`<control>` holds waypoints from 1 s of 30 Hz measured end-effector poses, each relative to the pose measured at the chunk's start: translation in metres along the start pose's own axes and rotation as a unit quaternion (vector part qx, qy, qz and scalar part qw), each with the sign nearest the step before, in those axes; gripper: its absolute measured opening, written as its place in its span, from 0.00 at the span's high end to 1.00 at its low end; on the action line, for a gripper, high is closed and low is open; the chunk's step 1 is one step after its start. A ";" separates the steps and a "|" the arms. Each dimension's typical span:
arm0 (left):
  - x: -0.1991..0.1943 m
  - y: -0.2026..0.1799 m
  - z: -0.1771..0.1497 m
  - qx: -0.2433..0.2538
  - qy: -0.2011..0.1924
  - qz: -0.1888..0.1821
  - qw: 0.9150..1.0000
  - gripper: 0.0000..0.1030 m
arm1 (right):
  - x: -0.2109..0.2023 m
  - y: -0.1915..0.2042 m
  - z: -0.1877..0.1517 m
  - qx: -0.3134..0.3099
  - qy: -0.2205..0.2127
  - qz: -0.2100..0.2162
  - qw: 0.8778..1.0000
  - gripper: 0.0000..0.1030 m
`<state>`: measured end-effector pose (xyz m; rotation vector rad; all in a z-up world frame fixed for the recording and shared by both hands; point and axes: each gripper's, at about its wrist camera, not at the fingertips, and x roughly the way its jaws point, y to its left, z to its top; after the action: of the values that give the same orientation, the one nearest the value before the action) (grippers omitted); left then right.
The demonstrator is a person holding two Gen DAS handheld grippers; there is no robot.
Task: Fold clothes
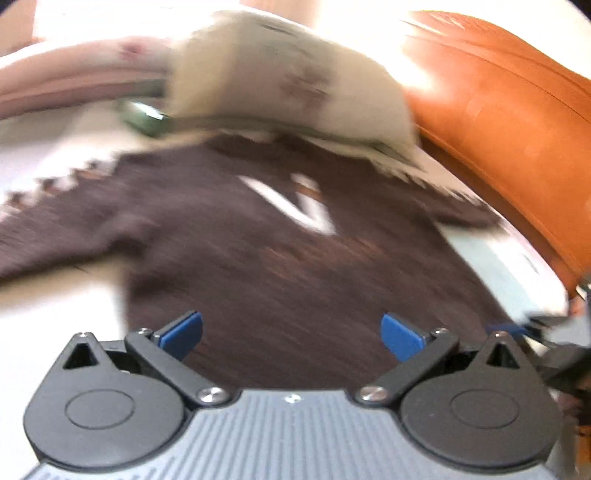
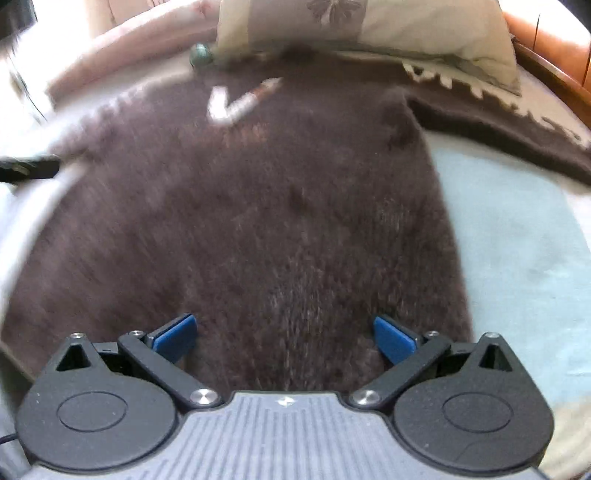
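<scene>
Brown fuzzy knit fills both views: we see a dark sweater (image 2: 258, 206) spread flat on a pale bed sheet (image 2: 509, 251), its white V mark (image 2: 236, 103) near the neckline at the far end and one sleeve (image 2: 517, 125) with a white toothed trim stretched out to the right. We hold our right gripper (image 2: 284, 338) low over the hem end of the sweater, pointing along the body toward the collar; its blue pads (image 2: 177, 336) stand wide apart and nothing lies between them. Our left gripper (image 1: 291, 336) hangs over the same garment, seen here as a blurred brown sweater (image 1: 295, 266) with the other sleeve (image 1: 62, 221) running off to the left, and its jaws are likewise spread wide with only the knit below them. Whether either tool touches the cloth we cannot tell. At the sweater's collar end a cream pillow (image 2: 369, 33) rests partly on the neckline, with a pink quilt (image 1: 74, 77) to its left. An orange leather headboard (image 1: 498, 122) curves along the right of the left wrist view. At that view's right edge we glimpse a blurred part of the other tool.
</scene>
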<state>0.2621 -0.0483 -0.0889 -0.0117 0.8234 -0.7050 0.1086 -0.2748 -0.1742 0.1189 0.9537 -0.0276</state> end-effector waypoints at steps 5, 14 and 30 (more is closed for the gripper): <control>0.029 -0.020 -0.042 -0.004 0.021 -0.023 0.999 0.01 | 0.003 0.003 0.002 0.051 -0.016 -0.032 0.998 0.00; 0.022 -0.012 -0.043 -0.034 0.012 -0.034 0.999 0.01 | 0.001 -0.018 0.011 0.135 -0.007 -0.002 0.991 0.00; 0.019 -0.016 -0.050 -0.040 -0.007 -0.027 0.999 0.01 | 0.006 0.006 0.005 0.065 -0.037 -0.062 0.995 0.00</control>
<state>0.2284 -0.0588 -0.1323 -0.1118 0.8391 -0.7217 0.1165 -0.2691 -0.1758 0.1769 0.8848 -0.2077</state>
